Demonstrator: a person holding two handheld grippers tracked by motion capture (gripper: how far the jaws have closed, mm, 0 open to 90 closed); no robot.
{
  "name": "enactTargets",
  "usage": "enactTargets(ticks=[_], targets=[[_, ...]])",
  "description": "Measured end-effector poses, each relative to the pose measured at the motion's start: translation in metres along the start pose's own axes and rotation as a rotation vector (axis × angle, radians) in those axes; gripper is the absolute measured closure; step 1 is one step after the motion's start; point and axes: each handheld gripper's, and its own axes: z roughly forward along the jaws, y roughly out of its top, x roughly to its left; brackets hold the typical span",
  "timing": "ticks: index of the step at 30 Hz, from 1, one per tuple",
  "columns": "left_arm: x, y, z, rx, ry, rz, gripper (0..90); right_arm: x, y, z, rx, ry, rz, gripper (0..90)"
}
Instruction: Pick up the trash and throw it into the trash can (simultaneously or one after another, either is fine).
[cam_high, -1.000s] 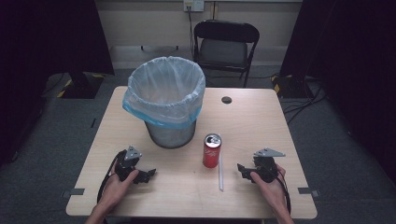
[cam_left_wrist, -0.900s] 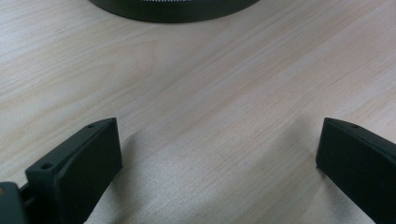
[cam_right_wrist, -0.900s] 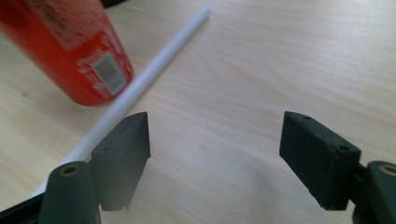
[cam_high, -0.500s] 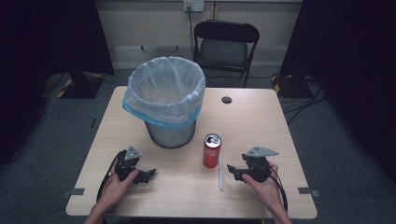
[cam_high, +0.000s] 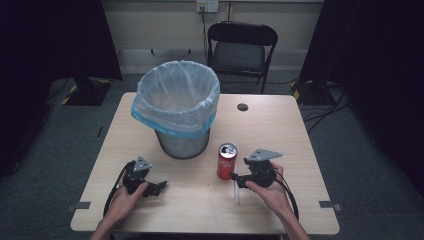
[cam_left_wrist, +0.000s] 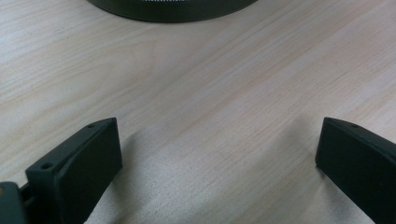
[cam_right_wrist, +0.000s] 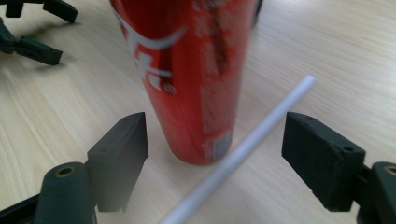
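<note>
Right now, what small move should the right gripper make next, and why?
Probably ease the right gripper forward until the can sits between its open jaws, then close. The can stands upright just ahead of them, untouched, and the straw lies slantwise beside its base, so keep the jaws above it.

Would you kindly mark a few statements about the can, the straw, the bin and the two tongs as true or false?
1. The red can stands upright on the table. True.
2. The right tongs are clamped on the can. False: their jaws stand open, apart from it.
3. A white straw lies on the table beside the can. True.
4. The lined bin lies tipped over. False: it stands upright.
5. The left tongs hold the straw. False: they are open over bare wood.
</note>
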Motion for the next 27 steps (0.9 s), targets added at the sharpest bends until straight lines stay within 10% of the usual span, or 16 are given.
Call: enactTargets(ticks=[27], targets=[[0.0,0.0,0.0,0.0,0.0,0.0,0.0,0.008,0.01,0.045,0.01,0.019,-0.048,29.8]])
